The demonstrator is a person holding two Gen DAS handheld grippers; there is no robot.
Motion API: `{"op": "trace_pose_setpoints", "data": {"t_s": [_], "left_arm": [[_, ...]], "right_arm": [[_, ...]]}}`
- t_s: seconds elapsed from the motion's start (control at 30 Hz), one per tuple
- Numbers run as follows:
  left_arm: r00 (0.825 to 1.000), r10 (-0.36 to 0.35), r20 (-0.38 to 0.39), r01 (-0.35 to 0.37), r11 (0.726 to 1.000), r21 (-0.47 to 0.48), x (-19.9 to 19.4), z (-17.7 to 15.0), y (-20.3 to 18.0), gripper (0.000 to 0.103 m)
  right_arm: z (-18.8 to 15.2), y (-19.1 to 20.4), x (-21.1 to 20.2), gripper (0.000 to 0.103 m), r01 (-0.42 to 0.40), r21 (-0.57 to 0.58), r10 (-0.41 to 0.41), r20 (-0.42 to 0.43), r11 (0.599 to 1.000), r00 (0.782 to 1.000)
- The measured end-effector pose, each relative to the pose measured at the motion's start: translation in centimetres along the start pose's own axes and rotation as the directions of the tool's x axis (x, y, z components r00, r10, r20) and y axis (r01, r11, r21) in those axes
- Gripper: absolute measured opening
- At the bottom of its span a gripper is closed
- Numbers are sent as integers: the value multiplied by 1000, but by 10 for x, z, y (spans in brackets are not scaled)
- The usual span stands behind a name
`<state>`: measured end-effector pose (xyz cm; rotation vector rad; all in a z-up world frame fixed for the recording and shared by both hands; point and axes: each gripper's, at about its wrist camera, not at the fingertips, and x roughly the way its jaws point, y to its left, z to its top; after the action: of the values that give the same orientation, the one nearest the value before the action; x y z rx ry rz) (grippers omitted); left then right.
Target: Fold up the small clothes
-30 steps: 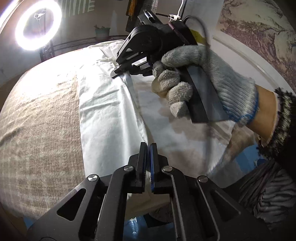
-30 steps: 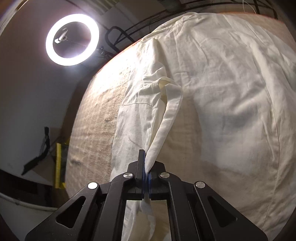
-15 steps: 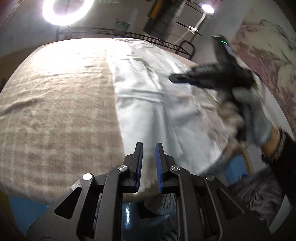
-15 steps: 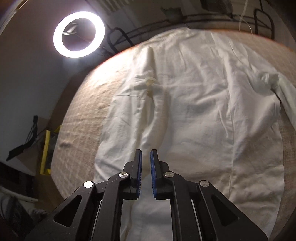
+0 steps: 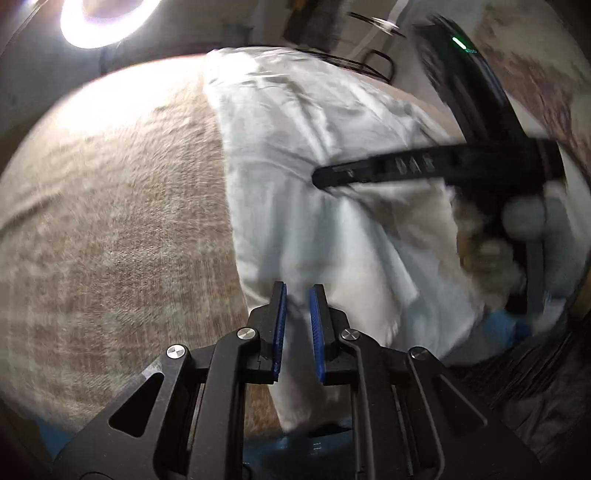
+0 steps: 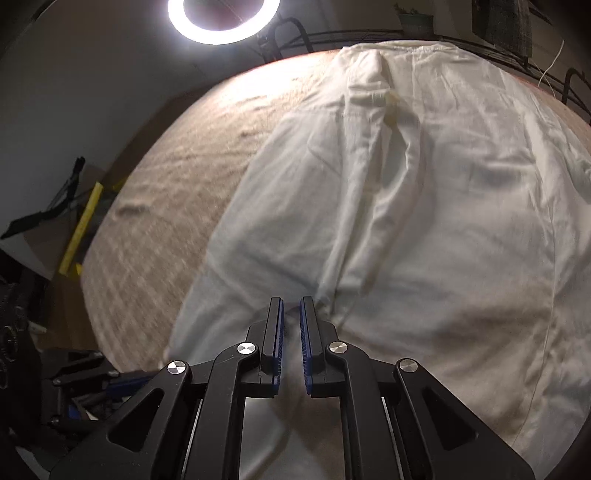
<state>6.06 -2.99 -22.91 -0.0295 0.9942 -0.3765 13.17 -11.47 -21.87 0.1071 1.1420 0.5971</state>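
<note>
In the left wrist view, the left gripper (image 5: 297,295) hangs over the near edge of a white garment (image 5: 317,206) that lies spread on a table covered with a beige checked cloth (image 5: 110,229). Its jaws stand a little apart, blue pads facing each other, and nothing is pinched between them; the fabric lies below the tips. The picture is blurred. Farther right, the right gripper (image 5: 321,177) reaches in sideways over the garment, carried by a hand in a grey knit glove (image 5: 524,221); from this angle its fingers overlap, so the gap between them cannot be judged here. A ring light (image 5: 107,22) glares at the upper left, and a wall hanging with a map-like print (image 5: 546,74) shows at the right. In the right wrist view, the right gripper (image 6: 291,306) points down at the same garment (image 6: 424,206), which covers most of the right side of the checked cloth (image 6: 177,177), with a long raised fold running away from the tips toward the far end. The jaws are slightly parted and hold nothing; the cloth lies flat beneath them. The ring light (image 6: 223,22) shines at the top, and a yellow strip (image 6: 81,229) leans off the table's left side.
</note>
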Motion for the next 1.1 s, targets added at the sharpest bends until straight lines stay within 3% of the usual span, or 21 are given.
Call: {"op": "trace_pose_setpoints", "data": {"t_s": [0.07,0.23,0.27,0.33,0.43,0.47,0.53,0.73,0.93,1.1], "left_arm": [[999,35,4,-35,997,71,-5,-8,-9,12],[998,37,41,-40,997,65,-25,1,-14,12],[997,36,62,-40,997,61,-32,6,-16,12],[997,21,80,-25,999,48,-39,13,-18,12],[996,-17,93,14,999,32,-48,26,-25,13],[995,-36,91,33,999,26,-50,30,-29,16],[994,-66,90,65,998,11,-50,39,-33,35],[988,-143,55,144,989,-19,-49,56,-48,39],[988,-146,48,145,989,23,-47,80,-69,46],[988,-152,33,151,988,31,-35,96,-81,46]], "right_arm": [[-5,-2,-5,8,-10,-2,10,2,1000,1000],[-9,-8,-34,9,-13,21,12,18,1000,1000],[-9,-10,-43,11,-14,27,13,35,1000,999],[-10,-14,-62,32,-11,46,7,70,999,998],[-15,-26,-93,35,10,91,-22,124,996,992],[-18,-31,-102,35,15,109,-29,134,994,991],[-20,-39,-117,35,25,139,-47,157,990,986],[-46,-79,-168,47,61,255,-121,225,965,967],[-92,-139,-220,49,83,423,-218,281,902,935],[-140,-196,-260,50,132,586,-349,274,799,896]]}}
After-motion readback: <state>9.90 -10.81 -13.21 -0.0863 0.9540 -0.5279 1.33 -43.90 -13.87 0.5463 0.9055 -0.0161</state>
